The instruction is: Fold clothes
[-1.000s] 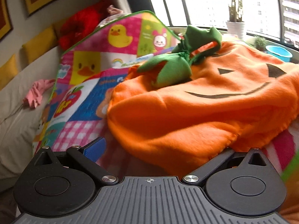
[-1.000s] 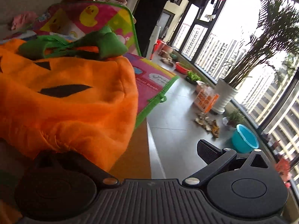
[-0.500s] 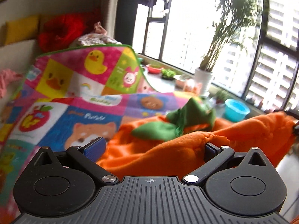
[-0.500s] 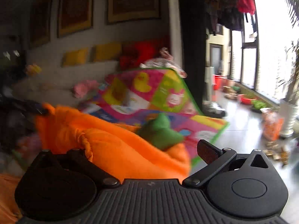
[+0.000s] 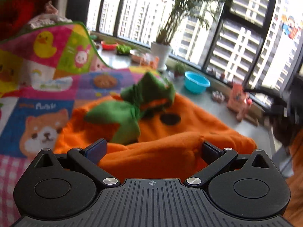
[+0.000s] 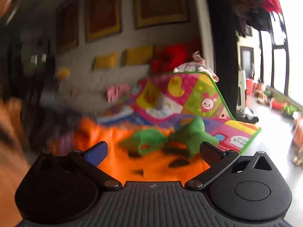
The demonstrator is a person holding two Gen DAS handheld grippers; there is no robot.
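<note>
Garment: orange fleece pumpkin costume (image 5: 170, 132) with black face patches and a green leafy collar (image 5: 132, 109), one piece, lying on the bright patchwork play mat (image 5: 47, 102).
Position: its near hem is bunched into a thick roll right in front of the left gripper (image 5: 151, 151); the collar end lies farther off, toward the window.
Left gripper: jaws spread wide, with the orange roll sitting between the two fingers; neither pad looks pressed into the cloth, so I judge it unclamped.
Right gripper (image 6: 152, 151): jaws likewise spread apart, fleece filling the gap between them, though blur keeps me from telling whether a pad touches it.
Progress: the costume looks doubled over on itself along the near edge, which suggests an early fold; the shape is lumpy and uneven, so smoothing and at least one further fold seem left.
Count, task things: one costume, two grippers.
Surroundings: one turquoise plastic basin (image 5: 197, 81) on the floor by the window, one tall potted palm in a white pot (image 5: 161, 53), and two yellow cushions (image 6: 140, 56) against the wall.
Uncertain: other clothes may lie on the far sofa, too blurred to count.
</note>
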